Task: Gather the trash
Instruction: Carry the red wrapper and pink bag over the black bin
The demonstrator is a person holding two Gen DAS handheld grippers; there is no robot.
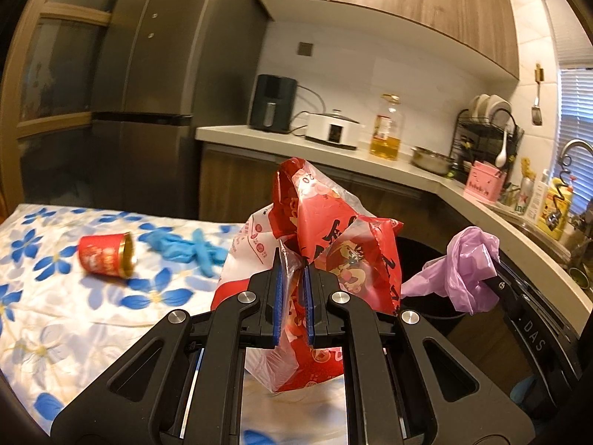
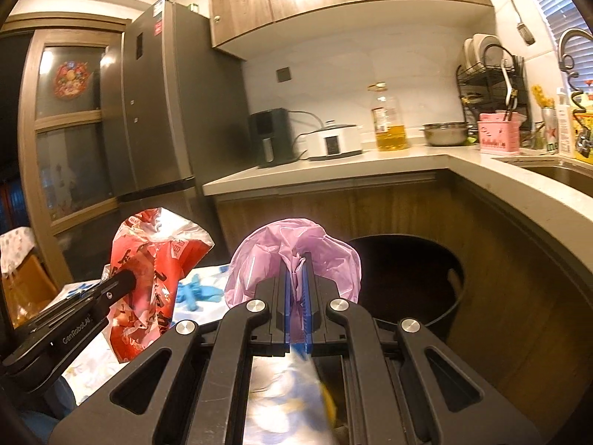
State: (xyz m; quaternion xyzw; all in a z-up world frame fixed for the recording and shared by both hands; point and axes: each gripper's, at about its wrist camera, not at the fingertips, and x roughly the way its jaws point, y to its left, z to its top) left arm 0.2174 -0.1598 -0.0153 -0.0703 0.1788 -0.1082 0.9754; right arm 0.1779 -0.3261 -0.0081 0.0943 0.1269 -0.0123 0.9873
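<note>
My left gripper [image 1: 294, 263] is shut on a crumpled red and white plastic bag [image 1: 333, 230] and holds it above the table's right edge; the bag also shows in the right wrist view [image 2: 148, 274]. My right gripper [image 2: 298, 259] is shut on a crumpled purple plastic bag [image 2: 296, 237], held up near the rim of a black trash bin [image 2: 407, 278]; the purple bag [image 1: 469, 267] shows in the left wrist view beside the bin [image 1: 437, 307]. A red paper cup [image 1: 105, 256] lies on its side and blue gloves [image 1: 189, 248] lie on the floral tablecloth [image 1: 55, 315].
A kitchen counter [image 1: 333, 155] runs behind and to the right with an air fryer [image 1: 272, 104], a white cooker [image 1: 333, 129], an oil bottle [image 1: 387, 129], a steel bowl [image 1: 431, 159] and a dish rack [image 1: 485, 129]. A fridge [image 1: 148, 92] stands at the left.
</note>
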